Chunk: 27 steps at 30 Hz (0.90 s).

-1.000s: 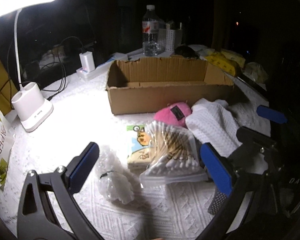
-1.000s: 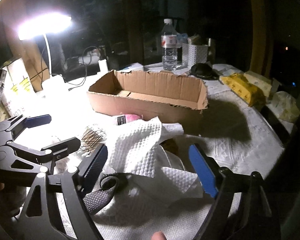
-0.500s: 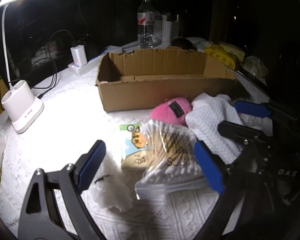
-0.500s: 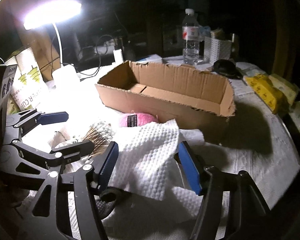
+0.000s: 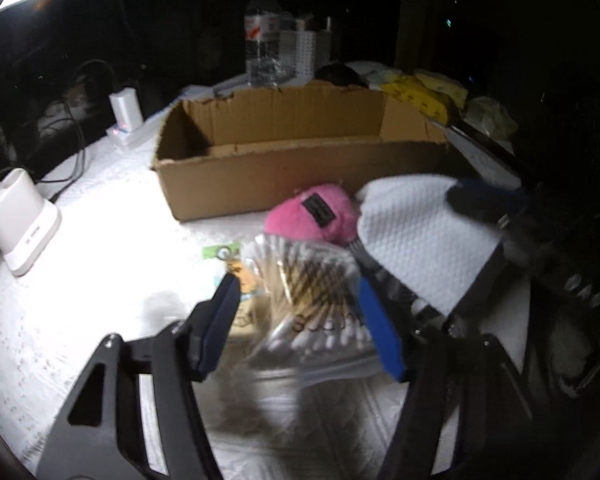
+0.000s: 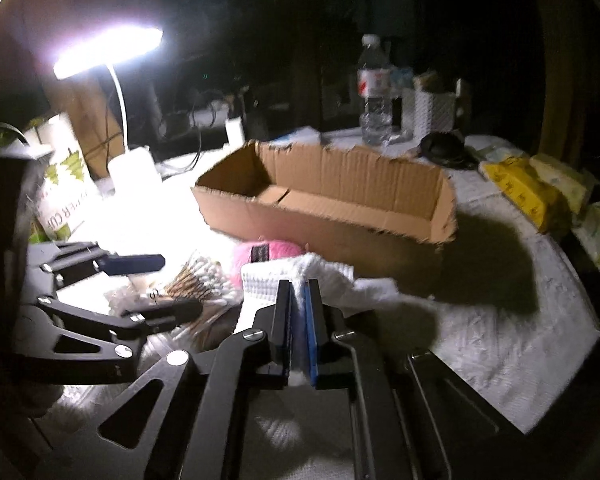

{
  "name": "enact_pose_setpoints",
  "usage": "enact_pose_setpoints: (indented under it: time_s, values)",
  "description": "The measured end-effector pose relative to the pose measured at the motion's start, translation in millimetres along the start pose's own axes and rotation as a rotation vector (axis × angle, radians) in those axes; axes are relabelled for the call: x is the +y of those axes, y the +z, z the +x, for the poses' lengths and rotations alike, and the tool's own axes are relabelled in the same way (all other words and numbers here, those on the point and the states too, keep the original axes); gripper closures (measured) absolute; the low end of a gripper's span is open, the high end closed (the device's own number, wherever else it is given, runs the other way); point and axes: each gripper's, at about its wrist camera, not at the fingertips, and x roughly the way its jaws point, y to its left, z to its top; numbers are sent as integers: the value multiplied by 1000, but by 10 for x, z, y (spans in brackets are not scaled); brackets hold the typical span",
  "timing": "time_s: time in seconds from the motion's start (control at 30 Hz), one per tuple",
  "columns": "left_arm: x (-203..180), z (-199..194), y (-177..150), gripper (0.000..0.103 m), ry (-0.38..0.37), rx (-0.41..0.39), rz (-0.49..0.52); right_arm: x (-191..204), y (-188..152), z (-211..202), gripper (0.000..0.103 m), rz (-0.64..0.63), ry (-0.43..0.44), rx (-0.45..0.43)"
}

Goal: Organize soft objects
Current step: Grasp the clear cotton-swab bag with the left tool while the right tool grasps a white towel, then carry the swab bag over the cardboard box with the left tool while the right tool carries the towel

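1. My right gripper [image 6: 299, 300] has just closed on the white waffle-textured cloth [image 6: 320, 270], in front of the open cardboard box [image 6: 340, 216].
2. My left gripper [image 5: 300, 316] has narrowed around the clear bag of cotton swabs [image 5: 312, 304], not clamped yet.
3. I judge the cloth ready to lift into the box.

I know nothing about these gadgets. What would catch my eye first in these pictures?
Probably the glaring desk lamp at the far left, lighting a white tablecloth in a dark room. Next, the open cardboard box mid-table, with a pink plush toy just in front of it. Nearest, the right gripper pinches a white towel, while the left gripper straddles a bag of cotton swabs.
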Motion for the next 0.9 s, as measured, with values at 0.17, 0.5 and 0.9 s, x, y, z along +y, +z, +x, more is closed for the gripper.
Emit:
enact_pose_setpoints:
  time_s: [0.17,0.5,0.9]
  values:
    - [-39,71,-3,40,-12,22,4,-124,41,-215,97,22,-36,-51]
    - [-34,70,-10,59,-24,31,-2,-100,26,-38,39,45,43,16]
    - [62,-87,17,59,-26,0,-10,0,-15,332,95,38,80,80]
